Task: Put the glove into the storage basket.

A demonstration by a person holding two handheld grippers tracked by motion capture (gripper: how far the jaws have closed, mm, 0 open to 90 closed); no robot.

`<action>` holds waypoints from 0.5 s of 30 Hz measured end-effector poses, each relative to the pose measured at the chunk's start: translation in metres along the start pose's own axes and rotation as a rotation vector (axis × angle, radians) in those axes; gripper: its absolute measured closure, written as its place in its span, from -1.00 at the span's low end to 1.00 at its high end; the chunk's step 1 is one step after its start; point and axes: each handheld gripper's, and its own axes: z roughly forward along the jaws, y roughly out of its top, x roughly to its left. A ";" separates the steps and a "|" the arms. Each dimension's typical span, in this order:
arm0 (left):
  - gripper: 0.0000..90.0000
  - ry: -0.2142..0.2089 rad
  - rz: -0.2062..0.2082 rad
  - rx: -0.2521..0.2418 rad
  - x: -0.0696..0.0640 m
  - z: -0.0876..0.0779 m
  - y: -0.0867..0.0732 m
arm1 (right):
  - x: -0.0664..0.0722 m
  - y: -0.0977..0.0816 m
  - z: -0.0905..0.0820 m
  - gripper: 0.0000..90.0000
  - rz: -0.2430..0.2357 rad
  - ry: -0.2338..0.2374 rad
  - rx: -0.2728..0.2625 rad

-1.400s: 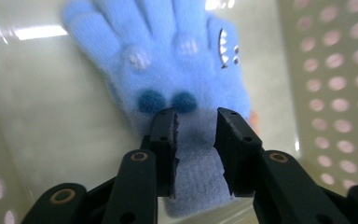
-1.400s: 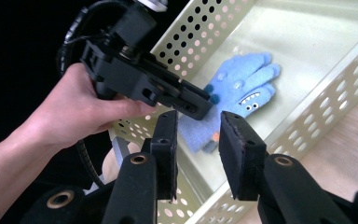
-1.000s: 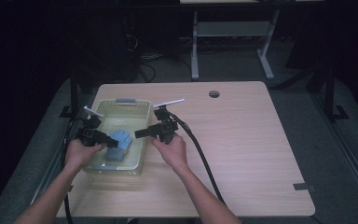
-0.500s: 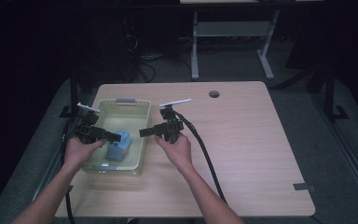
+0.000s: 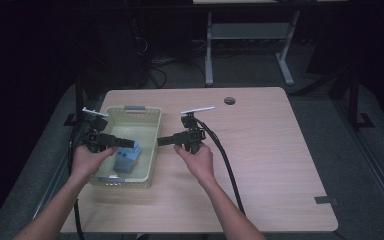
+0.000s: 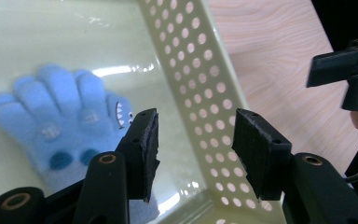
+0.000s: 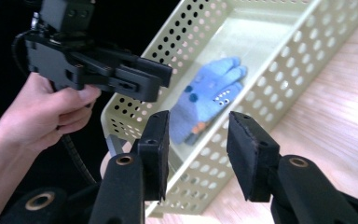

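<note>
One blue glove (image 5: 125, 158) is lodged in the basket (image 5: 148, 114); both grippers, left (image 5: 128, 144) and right (image 5: 161, 141), are spread, emptied; retrieval judged outstanding.

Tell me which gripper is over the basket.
The left gripper: its jaws reach in over the basket, above the blue glove, with nothing between them. The right gripper sits outside the basket's right wall, over the table, also empty.
</note>
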 end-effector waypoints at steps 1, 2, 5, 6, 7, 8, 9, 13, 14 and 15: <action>0.10 -0.005 0.002 -0.003 -0.001 0.000 0.000 | -0.001 0.000 -0.002 0.27 0.005 -0.003 -0.003; 0.09 -0.005 0.006 -0.004 -0.002 0.000 0.000 | -0.002 -0.001 -0.003 0.26 0.010 -0.007 -0.007; 0.07 -0.016 0.011 -0.021 -0.005 -0.001 -0.001 | -0.006 -0.002 -0.007 0.21 0.012 -0.015 -0.014; 0.06 -0.020 0.010 -0.029 -0.006 -0.002 -0.001 | -0.007 -0.002 -0.008 0.20 0.017 -0.014 -0.017; 0.05 -0.025 0.012 -0.039 -0.007 -0.002 -0.001 | -0.007 -0.002 -0.009 0.19 0.016 -0.016 -0.018; 0.04 -0.028 0.013 -0.048 -0.008 -0.003 -0.001 | -0.008 -0.002 -0.010 0.17 0.017 -0.019 -0.016; 0.04 -0.033 0.016 -0.057 -0.009 -0.003 -0.001 | -0.008 -0.002 -0.011 0.16 0.017 -0.021 -0.016; 0.02 -0.047 0.024 -0.080 -0.015 -0.001 -0.002 | -0.009 -0.002 -0.016 0.12 0.020 -0.018 -0.024; 0.02 -0.050 0.026 -0.079 -0.016 -0.001 -0.002 | -0.010 -0.002 -0.017 0.10 0.018 -0.015 -0.027; 0.01 -0.055 0.034 -0.077 -0.017 0.000 -0.002 | -0.010 -0.002 -0.018 0.09 0.022 -0.012 -0.023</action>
